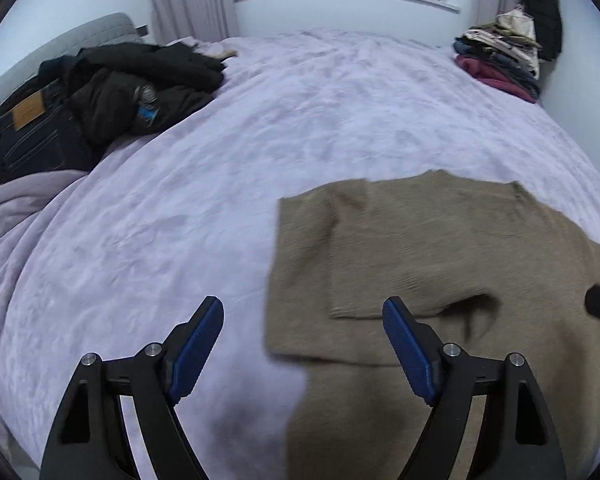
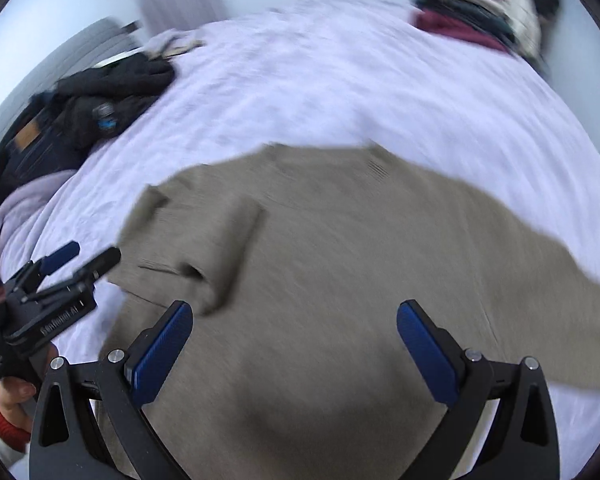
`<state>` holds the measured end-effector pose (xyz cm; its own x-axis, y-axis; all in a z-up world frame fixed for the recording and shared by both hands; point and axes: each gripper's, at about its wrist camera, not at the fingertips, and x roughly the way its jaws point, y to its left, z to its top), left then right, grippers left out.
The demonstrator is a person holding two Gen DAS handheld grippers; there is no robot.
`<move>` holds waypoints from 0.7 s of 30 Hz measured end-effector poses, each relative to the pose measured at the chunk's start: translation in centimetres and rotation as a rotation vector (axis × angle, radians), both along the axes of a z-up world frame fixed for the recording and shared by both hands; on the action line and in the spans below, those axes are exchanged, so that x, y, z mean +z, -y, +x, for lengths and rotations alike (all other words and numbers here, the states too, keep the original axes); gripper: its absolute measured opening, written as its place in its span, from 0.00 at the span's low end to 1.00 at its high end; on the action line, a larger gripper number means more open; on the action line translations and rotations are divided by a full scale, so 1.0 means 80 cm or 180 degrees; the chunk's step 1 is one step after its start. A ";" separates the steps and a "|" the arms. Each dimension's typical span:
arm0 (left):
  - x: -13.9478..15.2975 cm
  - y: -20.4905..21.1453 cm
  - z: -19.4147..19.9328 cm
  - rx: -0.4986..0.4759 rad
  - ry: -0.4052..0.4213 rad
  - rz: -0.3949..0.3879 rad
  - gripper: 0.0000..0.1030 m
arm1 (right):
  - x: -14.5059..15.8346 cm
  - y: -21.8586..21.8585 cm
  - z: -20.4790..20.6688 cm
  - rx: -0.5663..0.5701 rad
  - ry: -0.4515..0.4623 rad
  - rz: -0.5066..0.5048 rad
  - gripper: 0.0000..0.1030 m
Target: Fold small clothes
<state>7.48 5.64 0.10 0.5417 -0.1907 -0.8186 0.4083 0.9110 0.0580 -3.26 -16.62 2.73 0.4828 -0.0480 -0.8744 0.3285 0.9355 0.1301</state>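
A tan knit sweater (image 1: 440, 240) lies flat on the lilac bedcover (image 1: 160, 208), one sleeve folded across its body. My left gripper (image 1: 303, 306) hovers open over the sweater's left edge, with nothing pressed between its blue pads. In the right wrist view the sweater (image 2: 340, 240) fills the middle, blurred, with its other sleeve stretched out to the right. My right gripper (image 2: 295, 308) stands open above the sweater's body and holds nothing. The left gripper (image 2: 90, 254) shows at that view's left edge, beside the folded sleeve, held by a hand (image 2: 12, 396) with a red cuff.
A heap of dark clothes and jeans (image 1: 100, 108) lies at the bed's far left. A stack of folded clothes (image 1: 500, 60) sits in the far right corner by the wall. A bunched lilac blanket (image 1: 16, 208) lies at the left. A window and curtain are behind.
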 end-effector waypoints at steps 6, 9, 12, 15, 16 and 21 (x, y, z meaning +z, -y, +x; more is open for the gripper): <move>-0.066 -0.043 0.013 0.0205 -0.0371 0.0224 0.80 | -0.039 -0.111 0.097 0.1240 -0.0272 -0.0986 0.98; -0.085 -0.036 0.019 0.0165 -0.0460 0.0193 0.80 | -0.080 -0.152 0.118 0.1747 -0.0544 -0.1506 0.92; -0.092 -0.028 0.026 0.0195 -0.0502 0.0144 0.80 | -0.120 -0.168 0.134 0.1956 -0.0803 -0.1943 0.84; -0.086 -0.027 0.034 0.0267 -0.0528 0.0042 0.80 | -0.118 -0.149 0.144 0.1797 -0.0759 -0.1759 0.16; -0.085 -0.026 0.035 0.0271 -0.0519 0.0042 0.80 | -0.102 -0.130 0.148 0.1506 -0.0635 -0.1563 0.16; -0.091 -0.013 0.042 0.0272 -0.0459 0.0233 0.80 | -0.032 0.001 0.102 0.0090 0.0163 -0.0292 0.15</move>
<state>10.82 6.66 -7.15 0.4295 -0.0860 -0.8990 0.3385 0.9382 0.0720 4.92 -16.68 0.17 0.5290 -0.1124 -0.8411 0.2970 0.9530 0.0595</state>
